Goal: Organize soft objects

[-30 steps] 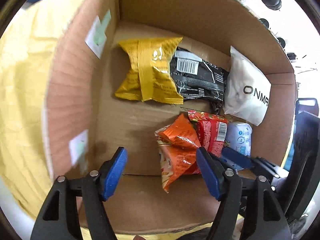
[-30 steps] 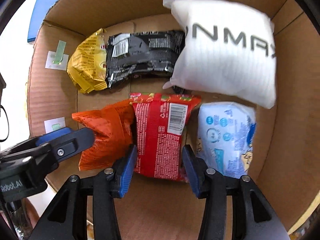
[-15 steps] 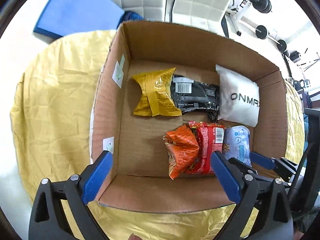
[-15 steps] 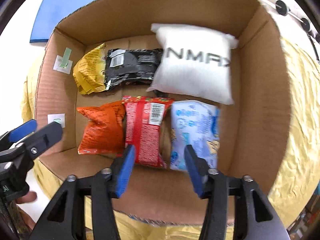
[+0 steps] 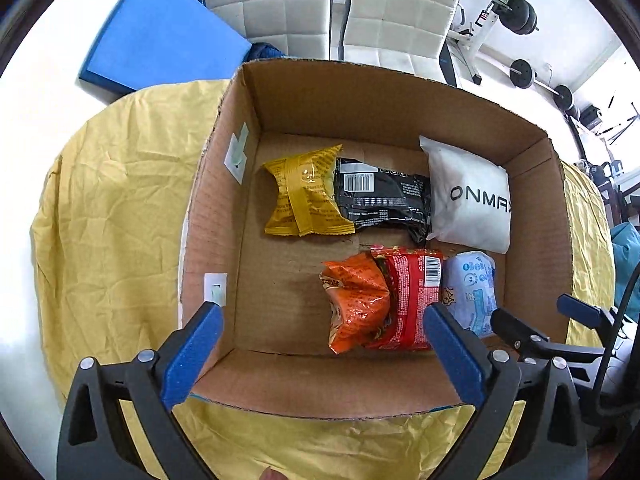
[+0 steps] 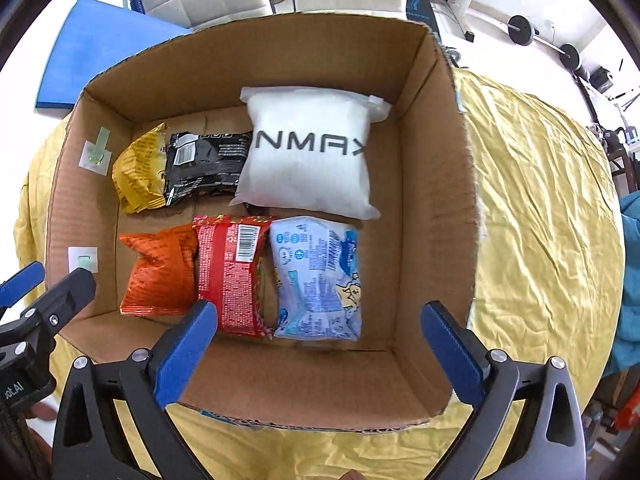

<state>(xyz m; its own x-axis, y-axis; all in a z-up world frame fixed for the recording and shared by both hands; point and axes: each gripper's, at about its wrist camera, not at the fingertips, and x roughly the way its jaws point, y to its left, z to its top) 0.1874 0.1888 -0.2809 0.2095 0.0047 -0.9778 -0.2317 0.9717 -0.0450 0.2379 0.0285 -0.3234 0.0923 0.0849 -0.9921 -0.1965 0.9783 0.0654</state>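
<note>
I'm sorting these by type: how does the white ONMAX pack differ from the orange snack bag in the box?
The white ONMAX pack is plain, smooth and pillow-like with dark lettering; the orange snack bag is shiny, printed and crumpled. The white pack is clearly the larger. It lies in the far row, at the right end; the orange bag is at the left end of the near row. Both lie flat on the cardboard box floor, untouched by either gripper.

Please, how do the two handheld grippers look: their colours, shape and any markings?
Both the left gripper and the right gripper have black angular frames with silver rivets and flat blue pads on the jaws. White lettering ending "bot.AI" marks the left gripper's body in the right wrist view.
</note>
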